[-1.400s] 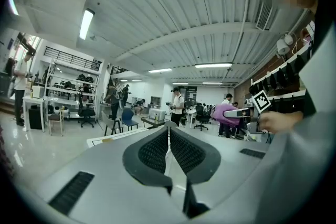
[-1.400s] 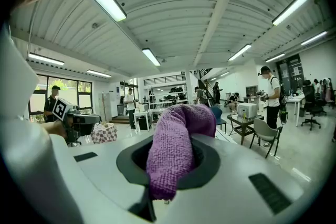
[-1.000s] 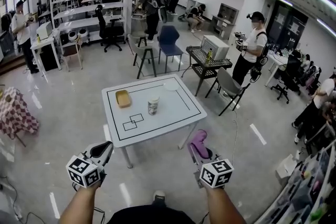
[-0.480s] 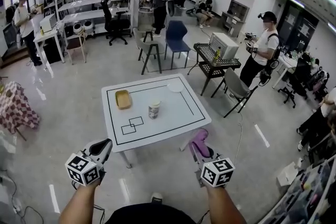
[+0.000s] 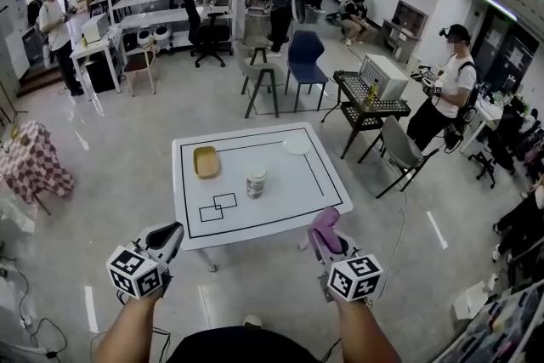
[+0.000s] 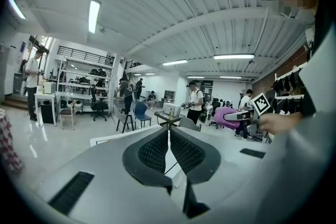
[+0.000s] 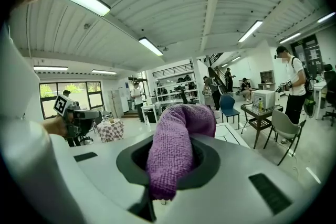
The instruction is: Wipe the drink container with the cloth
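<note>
Nearer the table (image 5: pixel 285 174) than before, left tongs (image 5: pixel 173 231) pressed together empty, right tongs (image 5: pixel 321 232) pinching the cloth (image 7: pixel 170 152).

Your cloth (image 5: pixel 324 222) is purple. The desk (image 5: pixel 289 176) is white with black outlines, and the tray (image 5: pixel 206 161) is tan.

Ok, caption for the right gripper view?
Right hand-held gripper shut on a purple knitted cloth, white table beyond.

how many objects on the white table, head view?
3: a yellow tray far left, the drink container near the middle, a white disc far right. None looks hidden.
</note>
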Motion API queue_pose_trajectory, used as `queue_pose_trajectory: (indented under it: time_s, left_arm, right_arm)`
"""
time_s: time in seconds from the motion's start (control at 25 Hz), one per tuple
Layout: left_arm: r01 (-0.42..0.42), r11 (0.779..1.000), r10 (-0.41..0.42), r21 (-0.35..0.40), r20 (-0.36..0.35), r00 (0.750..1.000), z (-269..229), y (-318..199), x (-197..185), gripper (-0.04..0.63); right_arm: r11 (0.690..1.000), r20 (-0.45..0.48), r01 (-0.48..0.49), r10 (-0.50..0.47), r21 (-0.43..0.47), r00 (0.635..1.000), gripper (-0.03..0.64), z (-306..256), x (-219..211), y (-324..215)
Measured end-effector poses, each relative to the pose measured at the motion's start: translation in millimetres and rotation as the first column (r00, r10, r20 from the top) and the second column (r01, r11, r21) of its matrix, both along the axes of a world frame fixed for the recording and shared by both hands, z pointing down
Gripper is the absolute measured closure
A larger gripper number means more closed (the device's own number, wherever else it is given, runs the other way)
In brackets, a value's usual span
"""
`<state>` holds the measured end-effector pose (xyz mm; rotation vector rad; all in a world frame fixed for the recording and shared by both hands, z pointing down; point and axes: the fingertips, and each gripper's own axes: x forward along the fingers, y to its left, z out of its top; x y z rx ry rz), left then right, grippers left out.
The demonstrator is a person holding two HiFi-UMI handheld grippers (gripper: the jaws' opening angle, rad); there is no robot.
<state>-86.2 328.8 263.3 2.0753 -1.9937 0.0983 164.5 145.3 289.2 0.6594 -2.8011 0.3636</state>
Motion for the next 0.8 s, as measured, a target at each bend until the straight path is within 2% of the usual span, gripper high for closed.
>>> queue_pose_trajectory:
  time_s: [0.24,0.48,0.8]
  left_arm:
    - [0.022,1.000,-0.022,-0.020,-0.001,1.000,10.6,-10.7,6.5,0.563]
    - [0.064,0.997,-0.064,-0.034,-0.004,0.998,16.7,-12.8,-7.6,0.563]
    - [0.047,0.997,-0.049,-0.055,-0.022,0.999,30.0,-30.0,-25.4,0.563]
  right_arm:
    - [0.999,0.002,0.046,-0.046,-0.011,0.999,0.552,6.9,-8.8,-14.5]
    - [0.997,0.002,0.070,-0.070,-0.018,0.998,0.552,10.5,-18.1,-29.4]
    - [0.998,-0.010,0.060,-0.060,-0.013,0.998,0.552,9.0,-31.0,-45.9]
